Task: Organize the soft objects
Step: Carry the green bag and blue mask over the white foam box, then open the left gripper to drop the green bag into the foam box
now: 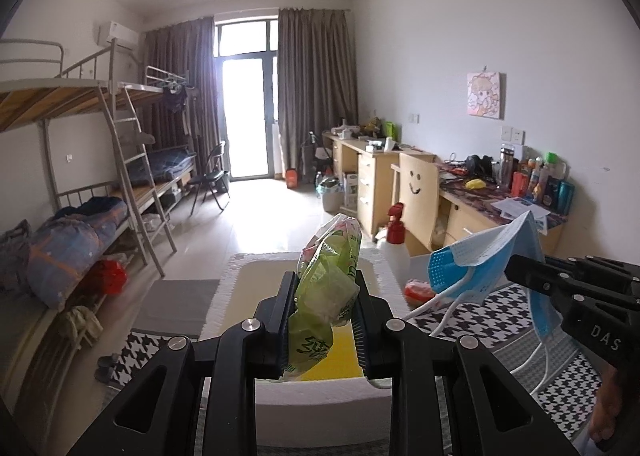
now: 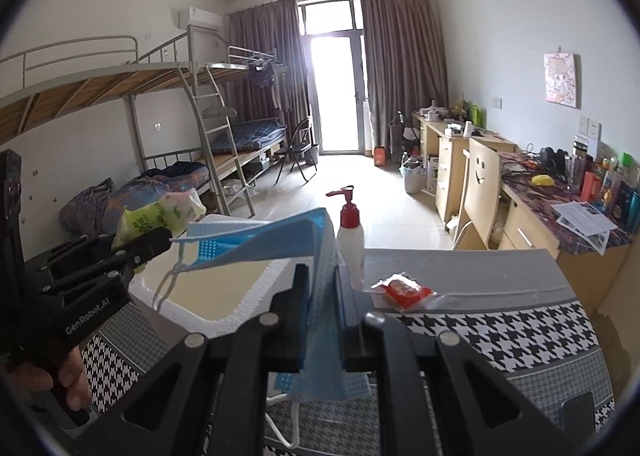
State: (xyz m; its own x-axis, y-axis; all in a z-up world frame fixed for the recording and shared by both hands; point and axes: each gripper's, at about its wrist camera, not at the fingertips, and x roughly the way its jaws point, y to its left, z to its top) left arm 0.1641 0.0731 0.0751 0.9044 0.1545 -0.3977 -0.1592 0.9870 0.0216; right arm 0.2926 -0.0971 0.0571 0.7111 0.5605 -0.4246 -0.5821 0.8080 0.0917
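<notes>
Green crinkly plastic: the tissue pack [image 1: 326, 288] is pinched between the pads of the left gripper [image 1: 324, 320], held up over the white foam box [image 1: 320, 392], which sits at the left of the table on the houndstooth cloth [image 1: 520, 320]. The yellow bottom of the box shows just under the pack. Green characters run down the wrapper, too warped to read.

Moving right: the right gripper [image 2: 322, 320] has its jaws pressed together on a blue face mask [image 2: 276, 244]. The mask hangs unfolded in the air near the box's right rim, white ear loops dangling below. In the right wrist view, "GenRobot.AI" reads on the body of the left gripper. In the left wrist view, "DAS" reads on the right one.

Further right, on the table: a white pump bottle [image 2: 350, 236] with a red head stands just beside the box's far right corner. A small red sachet [image 2: 404, 290] lies on the grey strip, apart from both grippers. Its print is too small to read.

Step, as I judge it: both soft items are lifted and being carried to the box, not yet dropped. Next move probably calls for lowering the pack into the box and opening the left jaws. The mask then needs to come over the rim with its loops clear of the bottle. The sachet looks left for later.
</notes>
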